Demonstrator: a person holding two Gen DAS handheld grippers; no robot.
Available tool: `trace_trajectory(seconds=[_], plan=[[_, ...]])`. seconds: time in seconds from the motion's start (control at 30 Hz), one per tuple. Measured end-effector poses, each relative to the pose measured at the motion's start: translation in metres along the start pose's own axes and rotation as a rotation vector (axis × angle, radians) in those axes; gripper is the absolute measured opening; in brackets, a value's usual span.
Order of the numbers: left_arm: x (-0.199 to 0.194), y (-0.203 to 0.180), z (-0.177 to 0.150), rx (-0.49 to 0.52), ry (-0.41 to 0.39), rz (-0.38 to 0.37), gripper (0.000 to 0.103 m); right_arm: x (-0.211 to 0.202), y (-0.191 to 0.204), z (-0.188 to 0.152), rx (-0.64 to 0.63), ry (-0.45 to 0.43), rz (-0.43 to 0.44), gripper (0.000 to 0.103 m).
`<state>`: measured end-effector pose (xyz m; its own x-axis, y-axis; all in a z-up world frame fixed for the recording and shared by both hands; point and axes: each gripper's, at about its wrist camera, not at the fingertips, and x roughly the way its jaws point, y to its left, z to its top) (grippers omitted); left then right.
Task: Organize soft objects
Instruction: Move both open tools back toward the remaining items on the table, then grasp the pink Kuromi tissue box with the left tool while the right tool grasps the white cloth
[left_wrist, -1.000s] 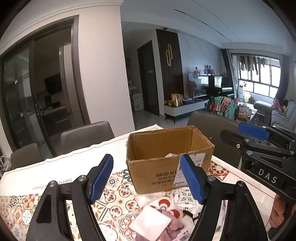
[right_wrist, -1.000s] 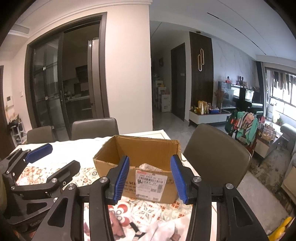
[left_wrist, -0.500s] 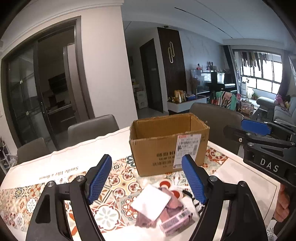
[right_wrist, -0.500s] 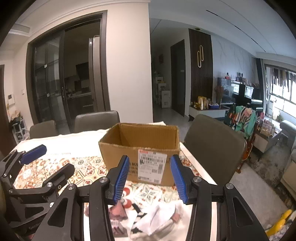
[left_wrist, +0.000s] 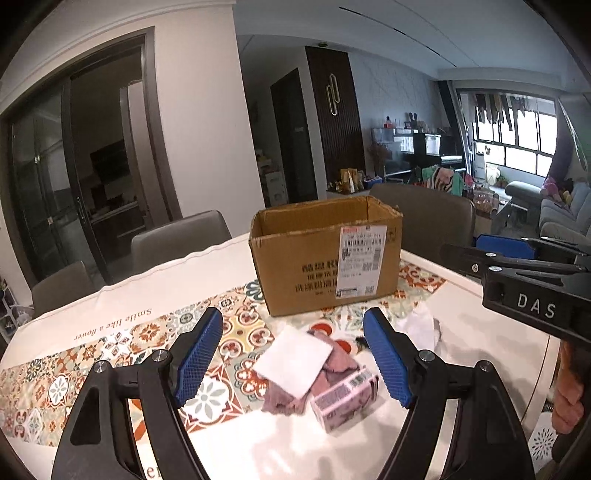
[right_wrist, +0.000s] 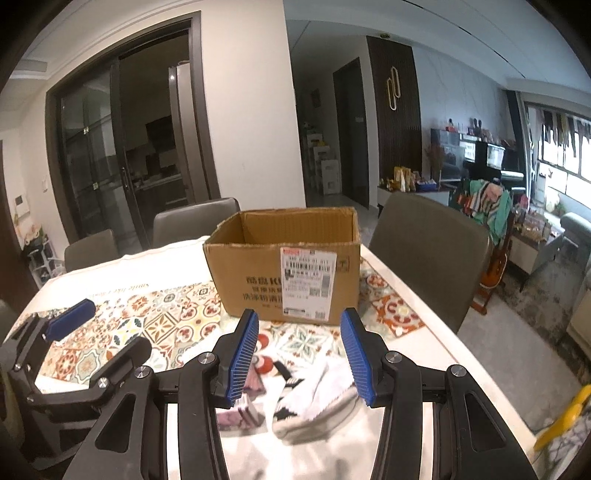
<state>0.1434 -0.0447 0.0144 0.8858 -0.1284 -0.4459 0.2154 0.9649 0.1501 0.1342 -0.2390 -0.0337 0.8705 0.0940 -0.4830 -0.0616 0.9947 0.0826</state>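
Pink socks (left_wrist: 334, 384) with white card, crumpled white sock (right_wrist: 317, 395) right, box (left_wrist: 325, 254) far, left gripper (left_wrist: 291, 358) and right gripper (right_wrist: 299, 358) jaws apart, empty

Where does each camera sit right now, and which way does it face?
Left wrist: on the left claw, open, facing the cardboard box over the pink socks; the right claw and a hand show at right.
Right wrist: on the right claw, open, facing the same box over the white sock; the left claw shows at left.
Shared: box, patterned tablecloth, chairs.
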Motion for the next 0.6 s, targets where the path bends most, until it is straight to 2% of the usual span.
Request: trace_trajectory(seconds=[0.27,0.6], plan=[[0.001,-0.002,-0.026,-0.006,0.05,-0.016,0.079,0.003,0.005,-0.023,-0.019,0.054,-0.003,0.048],[0.013,0.001,-0.051,-0.014,0.098,-0.05,0.079,0.01,0.022,-0.046,-0.107,0.093,-0.011,0.048]])
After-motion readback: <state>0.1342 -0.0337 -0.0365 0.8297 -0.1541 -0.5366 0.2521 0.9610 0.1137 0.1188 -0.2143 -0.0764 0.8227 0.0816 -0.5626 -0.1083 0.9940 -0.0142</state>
